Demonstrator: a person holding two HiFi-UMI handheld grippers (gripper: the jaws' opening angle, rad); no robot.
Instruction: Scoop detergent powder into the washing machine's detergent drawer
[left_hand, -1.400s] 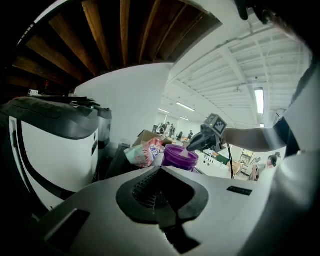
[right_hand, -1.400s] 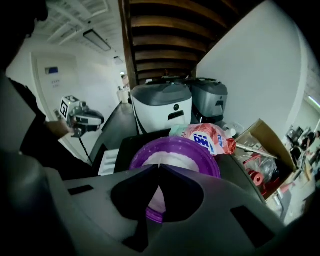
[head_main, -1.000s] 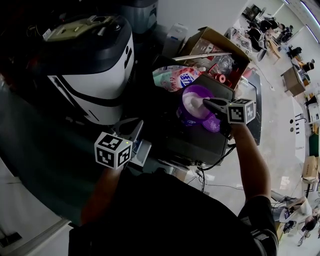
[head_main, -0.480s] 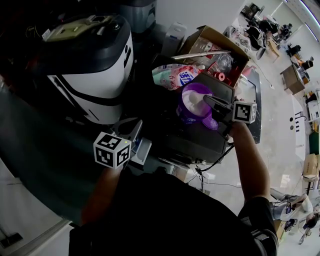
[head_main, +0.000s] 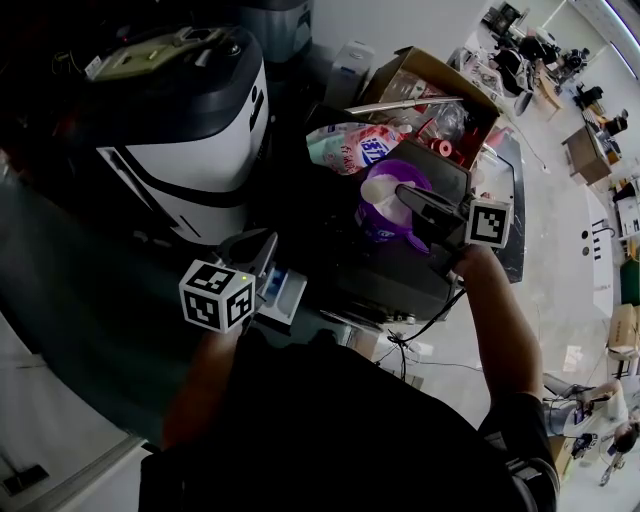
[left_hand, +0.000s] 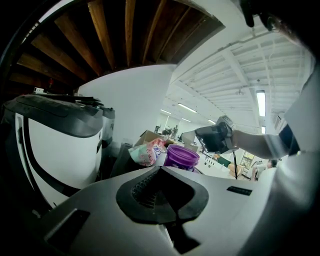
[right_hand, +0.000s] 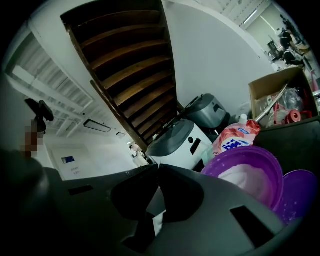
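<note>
Right tongs (head_main: 402, 193) over purple tub (head_main: 374, 226); pouch (head_main: 352, 147) lettering illegible.

I see the detergent tub (head_main: 372, 222), a round purple pot, standing upright and open. White powder (head_main: 380, 190) fills it to a little below the rim. Its purple lid (head_main: 426, 246) lies flat just beside the tub, on the tub's near-right side; I can't tell whether the two touch. The tub rests on the dark flat top of what I take for the washing machine (head_main: 400, 282). The detergent drawer (head_main: 284, 292), pale blue-white, stands pulled out, down and to the left of the tub and well apart from it, beyond the machine's near-left edge. What lies in its compartments I can't make out.
</note>
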